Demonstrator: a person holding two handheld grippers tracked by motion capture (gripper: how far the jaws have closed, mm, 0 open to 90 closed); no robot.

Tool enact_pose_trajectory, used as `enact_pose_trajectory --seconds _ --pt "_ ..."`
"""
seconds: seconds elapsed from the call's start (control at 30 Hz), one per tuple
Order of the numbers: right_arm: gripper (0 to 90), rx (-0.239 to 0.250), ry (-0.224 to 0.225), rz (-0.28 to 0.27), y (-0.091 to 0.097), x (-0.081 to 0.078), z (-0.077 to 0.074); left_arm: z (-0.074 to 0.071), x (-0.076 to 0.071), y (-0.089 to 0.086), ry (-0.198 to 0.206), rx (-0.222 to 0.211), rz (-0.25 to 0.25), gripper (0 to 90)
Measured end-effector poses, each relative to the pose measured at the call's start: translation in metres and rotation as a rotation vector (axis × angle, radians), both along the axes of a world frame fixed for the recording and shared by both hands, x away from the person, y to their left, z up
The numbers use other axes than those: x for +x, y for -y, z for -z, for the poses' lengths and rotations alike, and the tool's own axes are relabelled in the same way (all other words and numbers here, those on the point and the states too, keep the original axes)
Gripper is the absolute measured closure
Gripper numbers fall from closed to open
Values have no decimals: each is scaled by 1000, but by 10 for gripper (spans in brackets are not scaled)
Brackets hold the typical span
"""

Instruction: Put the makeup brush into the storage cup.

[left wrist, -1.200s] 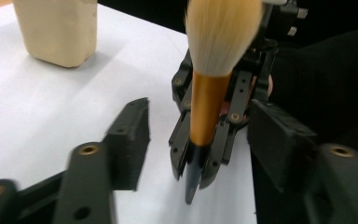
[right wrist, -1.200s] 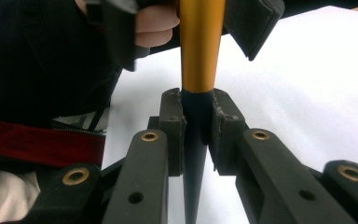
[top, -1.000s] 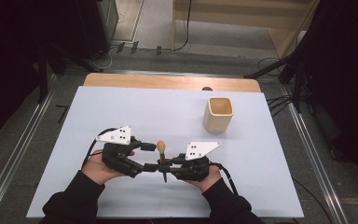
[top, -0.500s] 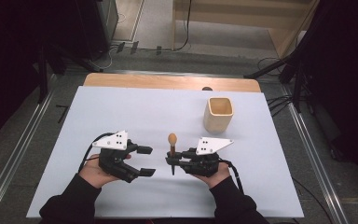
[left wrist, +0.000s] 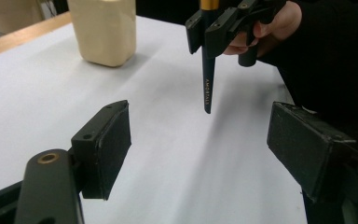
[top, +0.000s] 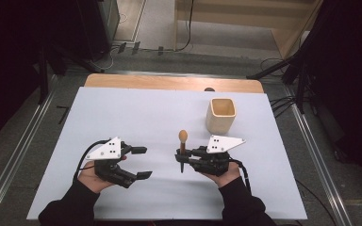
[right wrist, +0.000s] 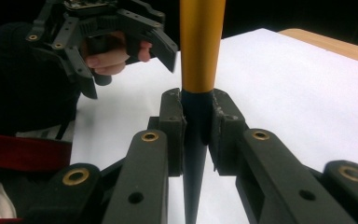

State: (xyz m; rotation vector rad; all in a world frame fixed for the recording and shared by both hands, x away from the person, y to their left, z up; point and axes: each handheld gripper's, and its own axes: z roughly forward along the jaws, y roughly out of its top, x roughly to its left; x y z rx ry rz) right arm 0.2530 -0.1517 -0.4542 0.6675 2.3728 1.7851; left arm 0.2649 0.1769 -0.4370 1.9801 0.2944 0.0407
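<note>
right gripper (top: 181,157): clamped on brush (top: 182,149), upright | left gripper (top: 141,162): jaws just widened, apart, empty | cup (top: 221,115) beyond

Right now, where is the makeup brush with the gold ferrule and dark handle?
The gold-and-dark makeup brush stands upright, clamped in the right claw above the white table, front right in the high view, nearer the person than the pale wooden cup.

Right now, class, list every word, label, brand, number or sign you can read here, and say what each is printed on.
"AMORTALS", as best it reads: small pale letters running along the dark handle of the brush, which the right gripper holds upright.
The wooden cup shows no lettering.
</note>
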Motion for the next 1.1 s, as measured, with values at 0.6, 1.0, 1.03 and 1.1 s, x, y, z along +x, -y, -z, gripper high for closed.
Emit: enact_pose_trajectory --seconds 0.6,1.0,1.03,1.1 --pt "784 1 8 83 21 2 -15 5 -5 -17 17 -14 -51 209" --pt "785 -10 7 146 39 7 -25 3 -7 -26 27 -21 -76 199" --pt "785 -8 3 150 39 7 -25 3 -7 -27 28 -23 -79 199" --pt "785 -14 0 157 39 9 -25 4 -6 -27 26 -28 -81 198"
